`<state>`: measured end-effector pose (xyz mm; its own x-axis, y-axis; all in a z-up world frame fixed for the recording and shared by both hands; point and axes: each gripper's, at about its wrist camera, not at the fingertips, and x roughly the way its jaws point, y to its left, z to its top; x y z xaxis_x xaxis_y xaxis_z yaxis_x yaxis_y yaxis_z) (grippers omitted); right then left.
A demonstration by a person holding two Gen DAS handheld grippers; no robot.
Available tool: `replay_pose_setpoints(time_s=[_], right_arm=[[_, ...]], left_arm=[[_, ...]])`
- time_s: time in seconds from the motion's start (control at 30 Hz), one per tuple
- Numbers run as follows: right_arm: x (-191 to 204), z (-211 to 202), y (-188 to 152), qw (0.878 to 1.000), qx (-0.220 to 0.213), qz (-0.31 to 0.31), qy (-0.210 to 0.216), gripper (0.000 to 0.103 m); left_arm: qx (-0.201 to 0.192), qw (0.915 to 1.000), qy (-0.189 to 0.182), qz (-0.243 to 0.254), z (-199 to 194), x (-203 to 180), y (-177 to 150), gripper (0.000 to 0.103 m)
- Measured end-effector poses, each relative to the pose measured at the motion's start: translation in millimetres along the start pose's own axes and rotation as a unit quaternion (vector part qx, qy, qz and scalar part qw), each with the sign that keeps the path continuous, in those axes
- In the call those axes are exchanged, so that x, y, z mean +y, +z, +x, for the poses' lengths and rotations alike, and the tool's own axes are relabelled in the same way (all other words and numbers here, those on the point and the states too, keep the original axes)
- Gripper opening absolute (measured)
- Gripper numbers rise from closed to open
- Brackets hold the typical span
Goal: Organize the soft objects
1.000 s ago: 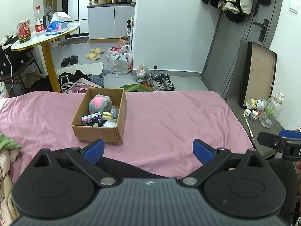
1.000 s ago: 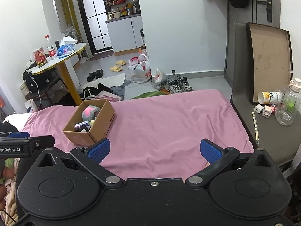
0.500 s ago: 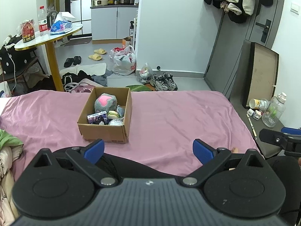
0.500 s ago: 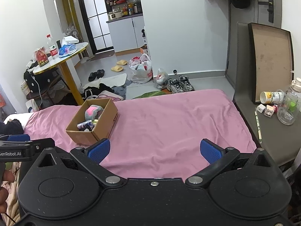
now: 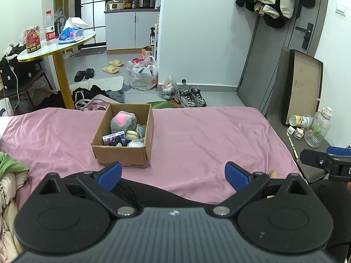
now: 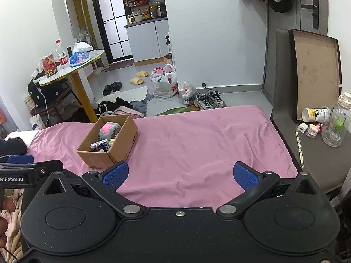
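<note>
Pink sheet [image 5: 197, 135] covers the bed, and a cardboard box [image 5: 122, 153] sits on it at about 11 o'clock from the left hand-held gripper [image 5: 173, 174]. Inside the box lie a grey plush with a pink patch [image 5: 122, 121], a small purple packet [image 5: 114, 139] and a few other soft items bunched at the near side. The left hand-held gripper hangs over the near edge of the bed, its blue pads spread wide and grasping nothing. The right hand-held gripper [image 6: 181, 174] is likewise released and empty, with the box at its 10 o'clock. A clear bottle [image 6: 335, 127] stands on the grey side surface at 2 o'clock.
</note>
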<state>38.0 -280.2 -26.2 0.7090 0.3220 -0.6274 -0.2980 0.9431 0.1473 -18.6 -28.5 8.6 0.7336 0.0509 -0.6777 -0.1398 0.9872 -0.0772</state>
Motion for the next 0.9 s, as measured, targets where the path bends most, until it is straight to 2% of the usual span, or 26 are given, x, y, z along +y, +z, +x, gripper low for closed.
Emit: replay_pose_setpoints(time_s=[0.9], right_arm=[[-0.6, -0.5, 0.2, 1.0, -0.002, -0.007, -0.003, 0.103]], left_arm=[[-0.003, 0.9999, 0.012, -0.007, -0.4, 5.0, -0.8, 0.1]])
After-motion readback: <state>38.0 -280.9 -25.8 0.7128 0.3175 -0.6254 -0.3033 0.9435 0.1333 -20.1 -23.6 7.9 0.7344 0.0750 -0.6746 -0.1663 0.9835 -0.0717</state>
